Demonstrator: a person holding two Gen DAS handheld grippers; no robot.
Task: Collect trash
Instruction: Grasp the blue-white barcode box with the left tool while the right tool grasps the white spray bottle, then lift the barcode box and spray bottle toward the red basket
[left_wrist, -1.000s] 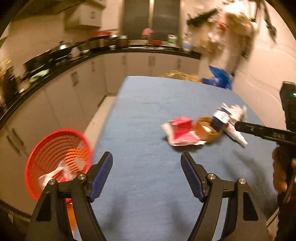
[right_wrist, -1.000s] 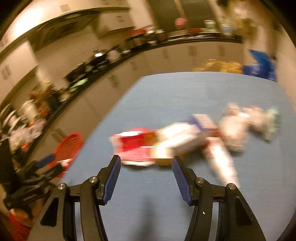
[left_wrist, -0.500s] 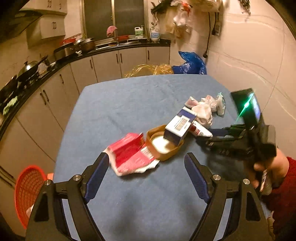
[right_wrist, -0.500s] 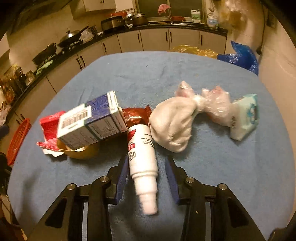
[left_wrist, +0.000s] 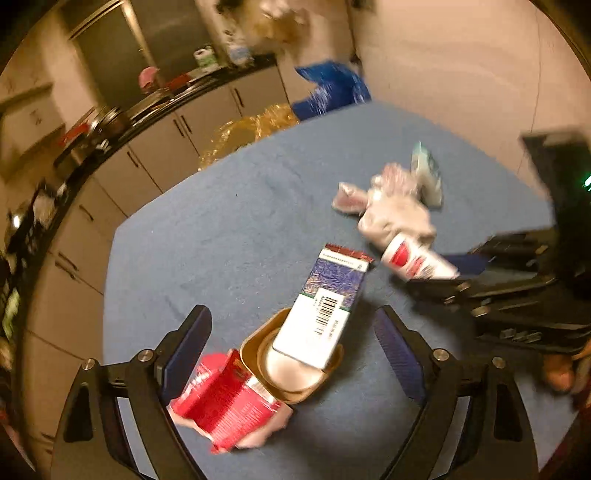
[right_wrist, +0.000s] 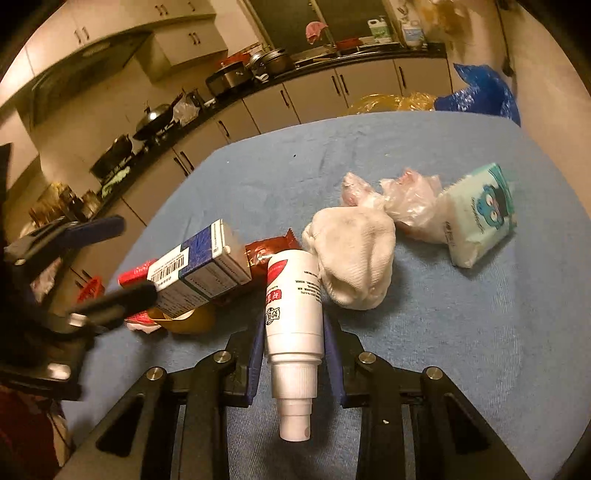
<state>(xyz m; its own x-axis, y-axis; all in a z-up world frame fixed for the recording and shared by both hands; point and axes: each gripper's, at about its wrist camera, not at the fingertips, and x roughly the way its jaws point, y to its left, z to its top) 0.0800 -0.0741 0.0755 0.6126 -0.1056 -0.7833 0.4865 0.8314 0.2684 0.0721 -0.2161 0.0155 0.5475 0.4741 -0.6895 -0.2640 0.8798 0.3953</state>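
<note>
Your right tool (right_wrist: 293, 354) is clamped on the white spray bottle (right_wrist: 293, 325), lying on the blue counter (right_wrist: 461, 332) against the white sock (right_wrist: 351, 258). Your left tool (left_wrist: 291, 350) is spread wide around the blue-and-white carton (left_wrist: 325, 306) propped in the brown dish (left_wrist: 291, 373). Lift carelessly and the round bottle could slip; closing left could topple the carton.

A kitchen under warm, dim yellowish light. A blue-covered counter (right_wrist: 461, 332) fills the lower frame. Along the upper left runs a dark worktop (right_wrist: 229, 107) crowded with pots and pans, pale base cabinets (right_wrist: 314, 99) beneath, wall cabinets (right_wrist: 184, 37) above. A plain cream wall (left_wrist: 461, 74) stands at upper right; a dark window (right_wrist: 332, 18) sits top centre.
</note>
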